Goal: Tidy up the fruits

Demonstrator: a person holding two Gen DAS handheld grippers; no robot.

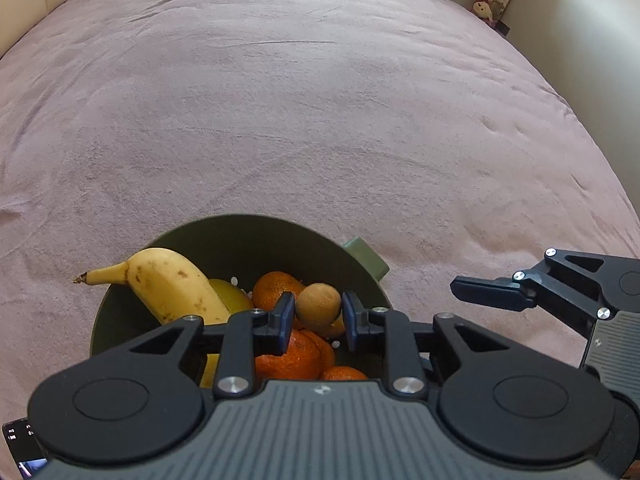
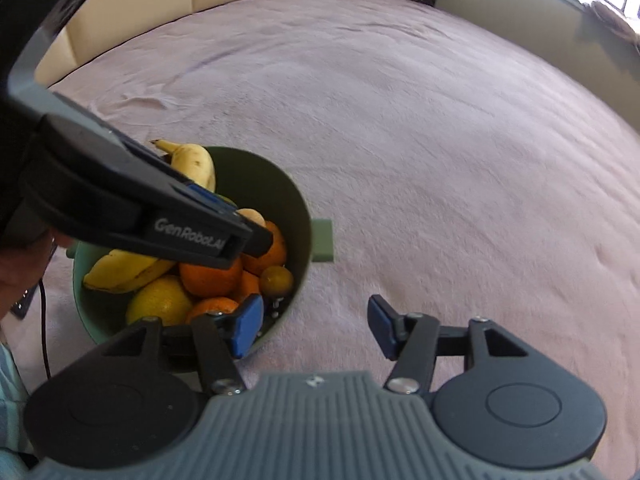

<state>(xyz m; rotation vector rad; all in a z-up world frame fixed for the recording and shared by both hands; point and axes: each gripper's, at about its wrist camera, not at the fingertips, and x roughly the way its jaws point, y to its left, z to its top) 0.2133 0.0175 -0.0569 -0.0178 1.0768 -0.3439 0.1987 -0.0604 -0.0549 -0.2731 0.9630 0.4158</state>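
Between the blue pads of the left tongs (image 1: 318, 314) sits a small round tan-brown fruit (image 1: 319, 305), gripped just above the oranges (image 1: 294, 354) piled in the dark green bowl (image 1: 240, 240). The yellow banana (image 1: 172, 284) leans to the tongs' left. The right tongs (image 2: 316, 330) hang wide and empty beside the bowl's rim. The step looks like a pick: next, lift the fruit clear without loosening the grip.

"GenRoboLA" (end cut off) — on left gripper (image 2: 188, 236).
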